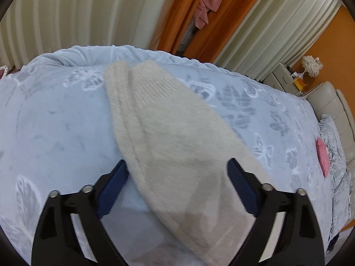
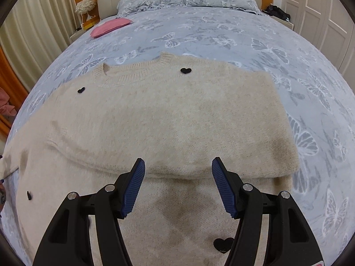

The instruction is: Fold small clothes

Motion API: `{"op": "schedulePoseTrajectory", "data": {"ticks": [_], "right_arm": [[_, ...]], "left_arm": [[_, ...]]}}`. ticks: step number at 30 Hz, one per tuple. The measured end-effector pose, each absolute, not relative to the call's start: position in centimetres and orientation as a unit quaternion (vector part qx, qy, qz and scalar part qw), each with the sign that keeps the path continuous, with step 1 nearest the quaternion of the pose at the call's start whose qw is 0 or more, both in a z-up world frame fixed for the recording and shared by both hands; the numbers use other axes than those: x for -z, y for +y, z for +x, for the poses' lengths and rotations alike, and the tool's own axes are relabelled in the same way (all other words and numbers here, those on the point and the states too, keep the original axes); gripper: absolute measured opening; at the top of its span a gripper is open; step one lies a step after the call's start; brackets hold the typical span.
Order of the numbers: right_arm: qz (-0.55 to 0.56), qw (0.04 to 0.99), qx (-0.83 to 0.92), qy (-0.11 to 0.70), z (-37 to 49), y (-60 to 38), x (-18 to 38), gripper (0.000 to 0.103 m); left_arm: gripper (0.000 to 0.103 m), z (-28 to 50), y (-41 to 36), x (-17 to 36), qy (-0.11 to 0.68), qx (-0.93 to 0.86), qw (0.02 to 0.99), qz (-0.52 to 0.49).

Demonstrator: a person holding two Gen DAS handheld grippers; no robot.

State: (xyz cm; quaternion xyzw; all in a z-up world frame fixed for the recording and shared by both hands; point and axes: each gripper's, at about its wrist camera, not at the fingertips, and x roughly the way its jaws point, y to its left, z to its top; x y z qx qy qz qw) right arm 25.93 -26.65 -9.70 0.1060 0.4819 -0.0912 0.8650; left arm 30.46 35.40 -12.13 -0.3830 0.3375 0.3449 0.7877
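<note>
Cream fuzzy knit sweater with black hearts point(image 2: 173, 119) lay on the butterfly-print grey bed point(image 2: 221, 33), one side folded in. Left tongs point(image 1: 177, 177) and right tongs point(image 2: 178, 177) hovered wide open, holding nothing, probably poised for the next fold.

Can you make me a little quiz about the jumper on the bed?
1. True or false: the right gripper is squeezing the cream sweater.
2. What colour are the little hearts on the sweater?
3. The left gripper hovers over which part? A) the sleeve B) the pink cushion

Key: 1 false, its fingers are apart and hold nothing. 2 black. 3 A.
</note>
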Motion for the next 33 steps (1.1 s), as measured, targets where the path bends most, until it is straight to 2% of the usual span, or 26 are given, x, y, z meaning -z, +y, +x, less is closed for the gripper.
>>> {"op": "schedulePoseTrajectory", "data": {"ticks": [2,5,7,13,15,18,20,22,25,29,32,33], "right_arm": [[0.108,0.865,0.09,0.482,25.9,-26.7,9.7,0.062],[0.112,0.865,0.089,0.482,25.9,-26.8,9.7,0.062],[0.116,0.864,0.089,0.481,25.8,-26.9,9.7,0.062],[0.132,0.862,0.085,0.482,25.8,-27.4,9.7,0.062],[0.134,0.862,0.085,0.481,25.7,-27.6,9.7,0.062],[0.138,0.863,0.09,0.478,25.6,-28.1,9.5,0.062],[0.142,0.862,0.097,0.477,25.5,-28.7,9.5,0.062],[0.146,0.861,0.103,0.476,25.4,-29.3,9.6,0.062],[0.154,0.859,0.116,0.475,25.3,-30.6,9.8,0.062],[0.166,0.852,0.14,0.476,24.9,-32.9,10.2,0.062],[0.188,0.847,0.151,0.474,24.5,-34.6,10.5,0.062],[0.194,0.846,0.151,0.473,24.4,-35.0,10.6,0.062]], "left_arm": [[0.064,30.9,34.8,11.8,0.336,-0.335,0.79,-0.387],[0.045,31.5,33.6,11.4,0.336,-0.32,0.796,-0.389],[0.026,31.9,32.6,10.6,0.33,-0.313,0.804,-0.384],[0.008,33.9,25.5,6.0,0.315,-0.24,0.86,-0.322],[0.007,34.4,21.2,3.4,0.301,-0.189,0.891,-0.282],[0.007,34.2,10.7,-1.8,0.262,-0.071,0.942,-0.2],[0.008,33.4,5.2,-3.8,0.244,0.002,0.953,-0.181],[0.008,32.6,-1.3,-4.5,0.251,0.087,0.946,-0.185],[0.008,31.4,-8.5,-2.8,0.285,0.17,0.924,-0.193],[0.029,29.0,-17.2,2.9,0.369,0.228,0.892,-0.126],[0.06,28.1,-15.2,5.4,0.378,0.202,0.888,-0.166],[0.064,28.3,-12.7,5.8,0.376,0.185,0.887,-0.192]]}}
